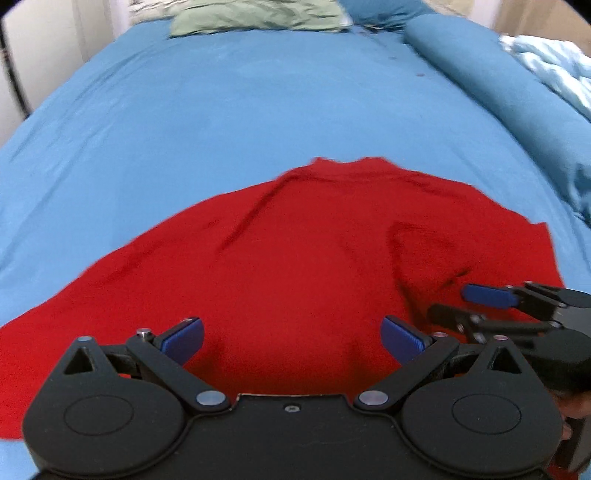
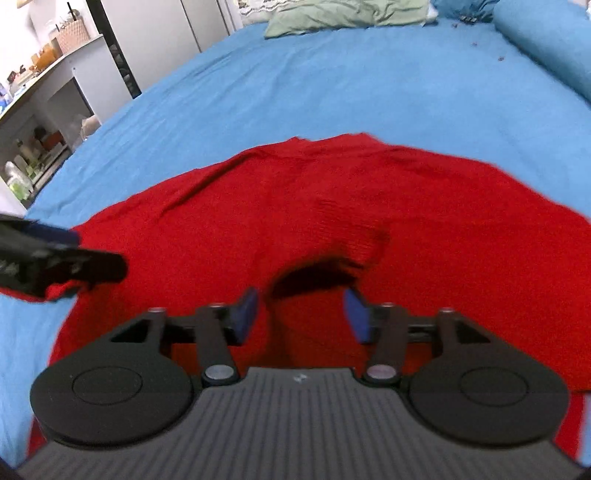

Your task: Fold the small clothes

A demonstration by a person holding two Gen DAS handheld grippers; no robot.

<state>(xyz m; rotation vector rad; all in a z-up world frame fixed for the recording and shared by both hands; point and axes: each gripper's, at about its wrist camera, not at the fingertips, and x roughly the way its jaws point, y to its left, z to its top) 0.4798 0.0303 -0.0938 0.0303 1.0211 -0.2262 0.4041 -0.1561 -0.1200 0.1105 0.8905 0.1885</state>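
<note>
A red knitted garment (image 1: 295, 240) (image 2: 332, 192) lies spread on the blue bed cover (image 1: 221, 110) (image 2: 332, 85), with a few creases. My left gripper (image 1: 293, 338) hovers open over its near part, nothing between the blue pads. In the right wrist view the left gripper (image 2: 92, 251) reaches in over the garment's left edge. My right gripper (image 2: 301, 314) is open just above the cloth, pads clear of it. A raised fold (image 2: 354, 254) with a dark shadow under it lies right in front of the pads. The left wrist view shows the right gripper (image 1: 465, 306) beside the left, over the garment's right side.
A green pillow (image 1: 258, 14) (image 2: 343, 14) lies at the head of the bed. A blue rolled duvet (image 1: 498, 92) runs along the right side, with a pale blue blanket (image 1: 554, 62) beyond. Grey shelves (image 2: 44, 110) with small items stand left of the bed.
</note>
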